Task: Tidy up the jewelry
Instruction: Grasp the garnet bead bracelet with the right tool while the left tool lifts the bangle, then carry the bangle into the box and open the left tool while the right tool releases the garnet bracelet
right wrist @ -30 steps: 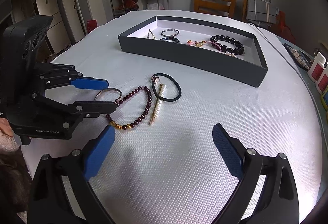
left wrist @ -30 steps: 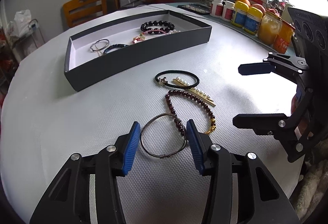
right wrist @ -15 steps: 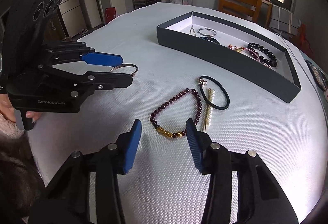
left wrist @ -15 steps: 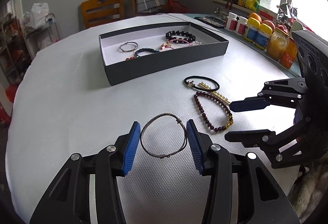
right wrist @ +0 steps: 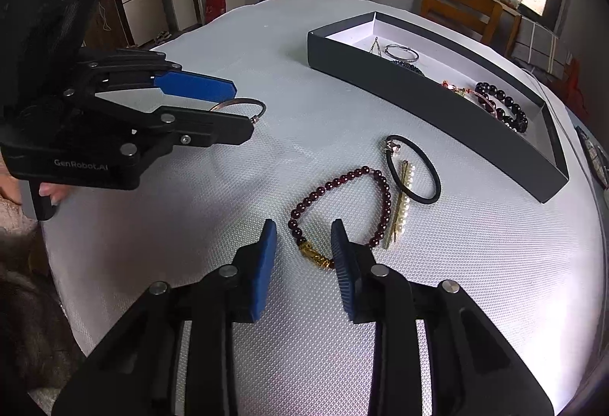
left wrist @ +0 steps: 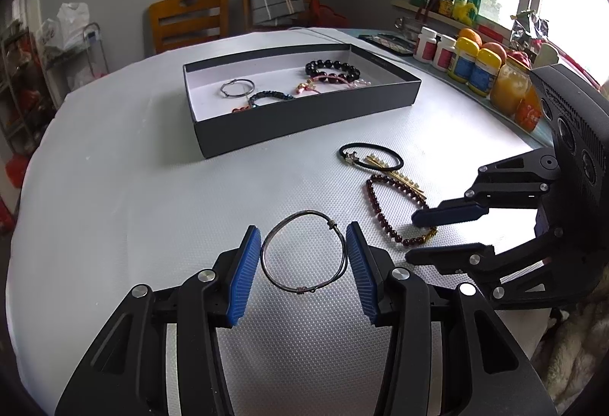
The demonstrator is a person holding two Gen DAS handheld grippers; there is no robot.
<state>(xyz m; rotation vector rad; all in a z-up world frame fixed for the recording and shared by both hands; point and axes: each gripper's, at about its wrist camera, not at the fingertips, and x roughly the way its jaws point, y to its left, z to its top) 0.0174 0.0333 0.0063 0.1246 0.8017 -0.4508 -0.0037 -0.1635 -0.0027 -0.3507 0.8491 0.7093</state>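
Observation:
My left gripper (left wrist: 303, 244) is shut on a thin silver wire bangle (left wrist: 304, 256) and holds it above the table; the bangle also shows in the right wrist view (right wrist: 243, 104). My right gripper (right wrist: 304, 239) is open, its fingers on either side of the gold-bead end of a dark red bead bracelet (right wrist: 342, 203) lying on the table. It also shows in the left wrist view (left wrist: 392, 210). Beside it lie a black hair tie (right wrist: 413, 168) and a pearl hair pin (right wrist: 401, 204). The dark jewelry box (left wrist: 304, 119) holds several bracelets.
The round table has a white textured cover (left wrist: 133, 187). Bottles and jars (left wrist: 475, 69) stand along the far right edge. A wooden chair (left wrist: 186, 20) is behind the table.
My left gripper has carried the bangle up and away from the other jewelry, toward the box. My right gripper has narrowed and moved down to the red bead bracelet.

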